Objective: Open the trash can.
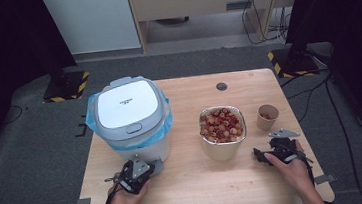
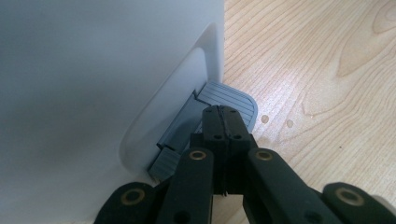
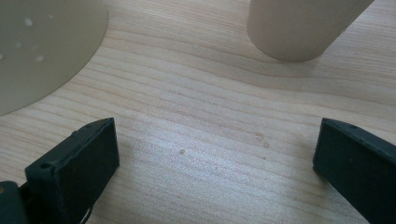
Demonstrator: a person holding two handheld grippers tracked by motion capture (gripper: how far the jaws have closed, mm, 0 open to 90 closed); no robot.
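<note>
Bin pedal [image 2: 233,100] lies under the closed left hand-held gripper [image 2: 223,111].

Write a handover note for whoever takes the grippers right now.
Left gripper: jaws shut, tips on the grey pedal at the foot of the white bin; nothing held.
Right gripper: jaws open, empty, low over the table near the bowl of scraps and paper cup.
Done: nothing emptied; bin lid shut.
Left: probably press the pedal, lift the lid, tip the bowl and cup in.

light: soft, even | shadows: faint | close surfaces perhaps blurred
</note>
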